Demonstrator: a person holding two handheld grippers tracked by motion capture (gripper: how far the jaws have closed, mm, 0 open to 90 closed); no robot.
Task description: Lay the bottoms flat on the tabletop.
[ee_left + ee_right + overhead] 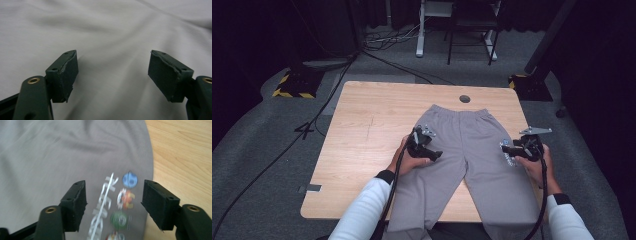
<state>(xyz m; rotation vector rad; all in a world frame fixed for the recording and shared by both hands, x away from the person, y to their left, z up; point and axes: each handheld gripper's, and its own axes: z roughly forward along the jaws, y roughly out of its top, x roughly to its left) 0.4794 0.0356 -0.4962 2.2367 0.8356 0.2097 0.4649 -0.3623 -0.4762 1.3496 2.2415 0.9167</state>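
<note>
Grey sweatpants (472, 150) lie flat on the wooden table (372, 130), waistband at the far side, legs reaching over the near edge. My left gripper (434, 154) hovers over the pants' left leg, jaws wide apart; in the left gripper view it (112, 75) stands open just above plain grey cloth (112, 32). My right gripper (508, 152) sits over the right leg's outer edge. In the right gripper view it (113, 201) is open above a white print with coloured round badges (125, 202) on the grey sweatpants (50, 157), nothing between the jaws.
Bare wood (182, 157) lies just beyond the pants' right edge. A round cable hole (464, 98) is at the table's far side. Cables (302, 130) run over the grey floor on the left, and a desk frame (457, 30) stands behind the table.
</note>
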